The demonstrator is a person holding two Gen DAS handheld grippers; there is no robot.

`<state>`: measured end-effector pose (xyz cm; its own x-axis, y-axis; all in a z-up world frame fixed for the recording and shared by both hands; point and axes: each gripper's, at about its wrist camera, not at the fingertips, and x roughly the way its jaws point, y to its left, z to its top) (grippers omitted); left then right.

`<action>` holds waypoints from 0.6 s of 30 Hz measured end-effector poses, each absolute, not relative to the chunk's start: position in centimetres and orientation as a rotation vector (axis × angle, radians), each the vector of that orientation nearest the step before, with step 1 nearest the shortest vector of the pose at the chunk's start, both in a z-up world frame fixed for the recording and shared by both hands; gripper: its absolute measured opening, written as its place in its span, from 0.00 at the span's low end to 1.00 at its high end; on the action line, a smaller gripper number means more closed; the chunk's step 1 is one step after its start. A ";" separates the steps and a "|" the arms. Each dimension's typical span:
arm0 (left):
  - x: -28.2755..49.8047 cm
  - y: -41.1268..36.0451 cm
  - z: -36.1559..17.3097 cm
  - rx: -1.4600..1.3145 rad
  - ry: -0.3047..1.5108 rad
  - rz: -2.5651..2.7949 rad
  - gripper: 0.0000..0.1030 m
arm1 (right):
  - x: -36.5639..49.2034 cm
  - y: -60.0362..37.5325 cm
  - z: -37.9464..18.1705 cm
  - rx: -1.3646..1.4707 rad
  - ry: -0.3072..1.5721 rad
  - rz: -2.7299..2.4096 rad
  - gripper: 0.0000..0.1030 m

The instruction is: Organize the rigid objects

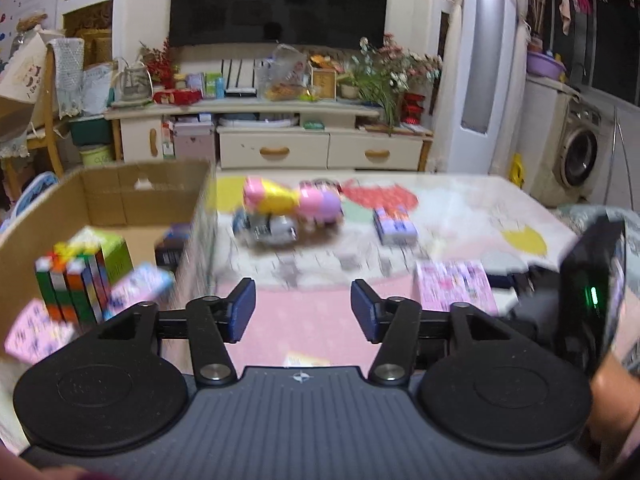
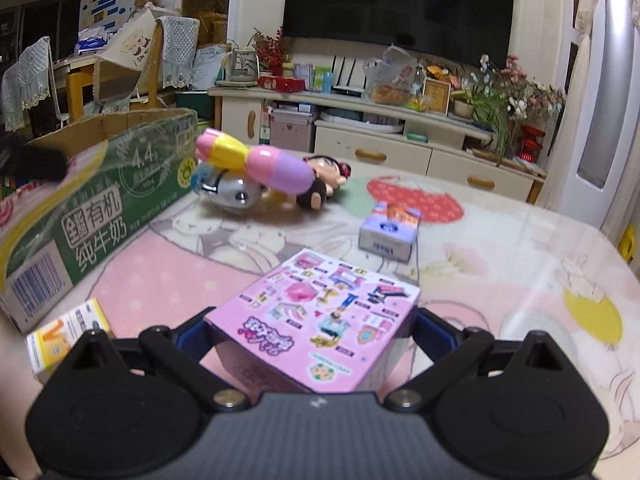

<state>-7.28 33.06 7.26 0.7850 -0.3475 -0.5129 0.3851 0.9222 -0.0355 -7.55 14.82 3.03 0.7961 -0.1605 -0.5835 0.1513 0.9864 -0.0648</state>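
At the left of my left view, the cardboard box (image 1: 120, 196) holds a colorful cube (image 1: 74, 284) and small packs. My left gripper (image 1: 303, 310) has its fingers apart, holding nothing. My right gripper (image 2: 314, 330) squeezes the pink box (image 2: 320, 320), low in the middle, covered in tiny pictures.

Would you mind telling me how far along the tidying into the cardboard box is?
Partly done. The cardboard box already holds a Rubik's cube and some small boxes. The right hand-held gripper straddles a pink box; the left hand-held gripper is open and empty. Still on the table: toy pile, purple carton, yellow box.
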 end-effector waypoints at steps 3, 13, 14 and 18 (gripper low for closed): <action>-8.3 32.6 5.4 0.095 0.582 -0.397 0.67 | -7.9 14.4 2.7 -0.001 0.629 -0.154 0.97; -7.7 31.8 1.7 0.214 0.627 -0.317 0.69 | -8.5 13.3 2.6 0.036 0.626 -0.118 0.97; -7.6 31.8 1.4 0.215 0.637 -0.310 0.69 | -8.5 13.3 2.5 0.035 0.628 -0.116 0.97; -7.4 31.8 0.5 0.244 0.657 -0.295 0.68 | -8.6 12.9 2.3 0.047 0.636 -0.104 0.97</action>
